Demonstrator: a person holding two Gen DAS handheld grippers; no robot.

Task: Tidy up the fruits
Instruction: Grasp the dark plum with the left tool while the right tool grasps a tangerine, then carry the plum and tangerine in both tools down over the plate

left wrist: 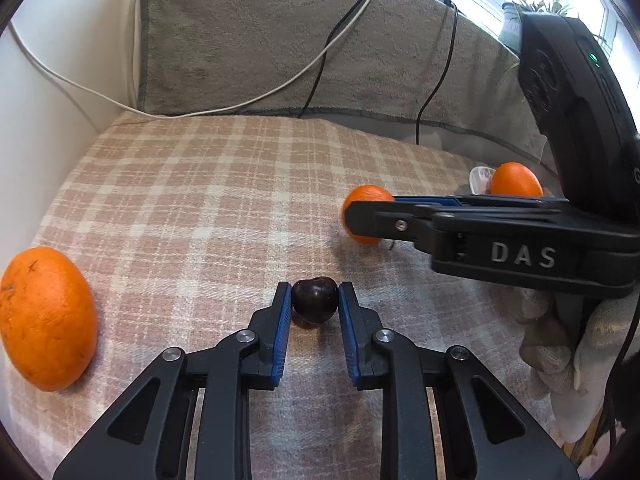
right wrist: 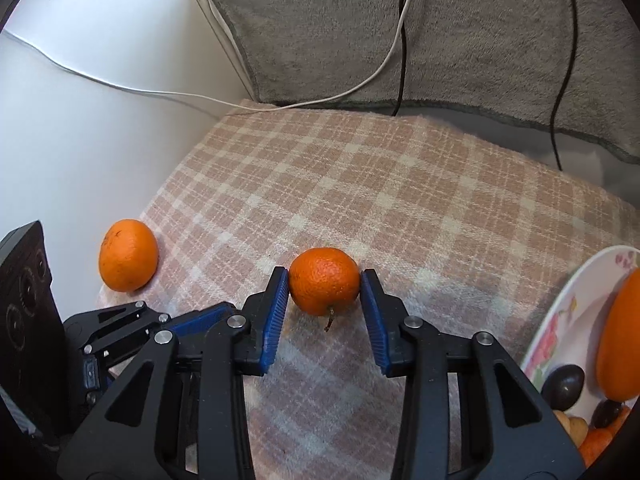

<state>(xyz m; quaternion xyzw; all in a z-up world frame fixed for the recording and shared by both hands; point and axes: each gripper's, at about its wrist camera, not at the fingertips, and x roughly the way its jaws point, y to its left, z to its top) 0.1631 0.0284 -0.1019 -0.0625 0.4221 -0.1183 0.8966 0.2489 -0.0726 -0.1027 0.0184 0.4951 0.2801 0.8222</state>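
Note:
A dark cherry point(left wrist: 314, 306) lies on the plaid cloth point(left wrist: 200, 200), and my left gripper point(left wrist: 314, 292) is shut on it, both blue pads against its sides. A small orange with a stem point(right wrist: 324, 286) sits between the pads of my right gripper point(right wrist: 325, 276), which is shut on it. In the left wrist view that small orange point(left wrist: 366, 194) is half hidden behind the right gripper's finger point(left wrist: 368, 216). A bigger orange point(left wrist: 46, 318) rests loose at the cloth's left edge, also in the right wrist view point(right wrist: 128, 256).
A flowered plate point(right wrist: 568, 304) at the right holds an orange point(right wrist: 620, 336) and dark fruits point(right wrist: 564, 384). A grey towel point(left wrist: 260, 40) with cables point(left wrist: 320, 64) hangs behind. A white wall point(right wrist: 100, 100) bounds the left. A gloved hand point(left wrist: 552, 340) holds the right gripper.

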